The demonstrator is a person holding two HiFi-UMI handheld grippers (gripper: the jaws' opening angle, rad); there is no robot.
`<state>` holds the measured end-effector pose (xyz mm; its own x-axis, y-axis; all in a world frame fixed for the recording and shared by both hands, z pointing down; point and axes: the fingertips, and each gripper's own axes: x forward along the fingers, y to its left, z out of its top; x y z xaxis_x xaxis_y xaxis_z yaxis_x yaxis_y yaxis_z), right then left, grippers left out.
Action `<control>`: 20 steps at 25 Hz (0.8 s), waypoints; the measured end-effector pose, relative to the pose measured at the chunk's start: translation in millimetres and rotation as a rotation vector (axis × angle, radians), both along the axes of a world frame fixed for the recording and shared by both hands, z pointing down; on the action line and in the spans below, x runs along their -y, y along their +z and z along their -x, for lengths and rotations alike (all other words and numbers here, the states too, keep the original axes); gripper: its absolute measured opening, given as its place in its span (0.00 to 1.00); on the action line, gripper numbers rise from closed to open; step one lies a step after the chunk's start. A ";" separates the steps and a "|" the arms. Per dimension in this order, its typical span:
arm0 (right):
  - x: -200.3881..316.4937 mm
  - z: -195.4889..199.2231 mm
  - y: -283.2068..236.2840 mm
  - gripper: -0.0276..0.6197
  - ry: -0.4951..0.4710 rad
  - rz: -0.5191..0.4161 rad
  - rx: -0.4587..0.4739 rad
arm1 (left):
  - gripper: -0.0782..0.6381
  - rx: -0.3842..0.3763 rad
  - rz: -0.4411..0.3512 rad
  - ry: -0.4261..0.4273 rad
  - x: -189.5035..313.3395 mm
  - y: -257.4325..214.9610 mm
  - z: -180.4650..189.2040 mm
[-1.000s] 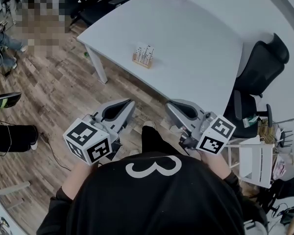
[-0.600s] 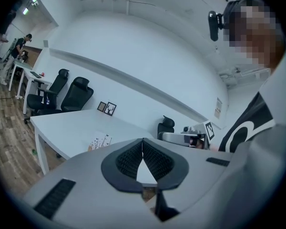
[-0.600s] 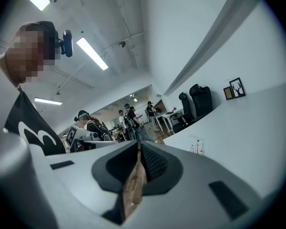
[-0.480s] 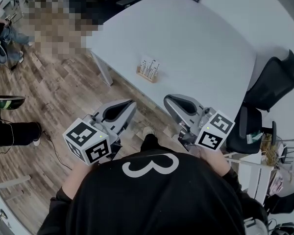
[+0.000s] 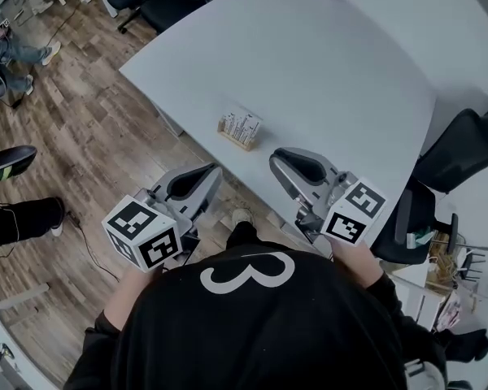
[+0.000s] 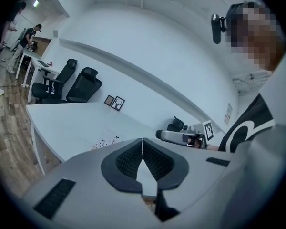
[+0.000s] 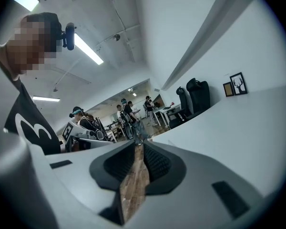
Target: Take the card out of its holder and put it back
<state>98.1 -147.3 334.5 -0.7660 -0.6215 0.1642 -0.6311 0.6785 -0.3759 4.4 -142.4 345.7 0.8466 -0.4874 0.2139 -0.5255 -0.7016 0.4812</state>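
While looking down at the white worktop [image 5: 333, 63], count one wooden holder [image 5: 236, 140] close to the near edge. Packed with white printed cards [image 5: 242, 125], all upright in a tight row and too small to number. None lifted out.

Count two claws, both nearer the person than the holder and well apart from it. Find the left claw [image 5: 214, 171] below and left of the holder in the head view, out over the wooden floor [image 5: 106, 136], with tips pressed together and nothing gripped. Find the right claw [image 5: 274, 159] below and right of the holder, near the worktop's edge. Has just been easing apart to a narrow slit, with only floor showing through and no card in it.

Well beyond the holder, at the far edge by the wall, count two framed pictures [image 6: 113, 102]. Past the far-left end, count two black office chairs [image 6: 81, 85]. To the holder's right, off the worktop's corner, note another black chair [image 5: 464, 140].
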 end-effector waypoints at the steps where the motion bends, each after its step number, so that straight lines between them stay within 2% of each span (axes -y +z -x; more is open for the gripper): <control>1: 3.7 -0.4 3.6 0.13 -0.007 0.007 -0.001 | 0.13 0.000 0.009 -0.003 2.7 2.5 -1.0; 8: 35.7 -4.7 23.1 0.23 -0.007 0.001 -0.045 | 0.13 0.009 0.061 -0.023 19.4 18.4 -1.9; 12: 54.3 -9.7 43.2 0.28 0.001 -0.001 -0.100 | 0.13 0.018 0.083 -0.030 26.9 27.5 -5.2; 20: 82.9 -4.0 93.9 0.31 -0.012 0.030 -0.152 | 0.13 0.038 0.118 -0.033 36.7 39.4 -6.9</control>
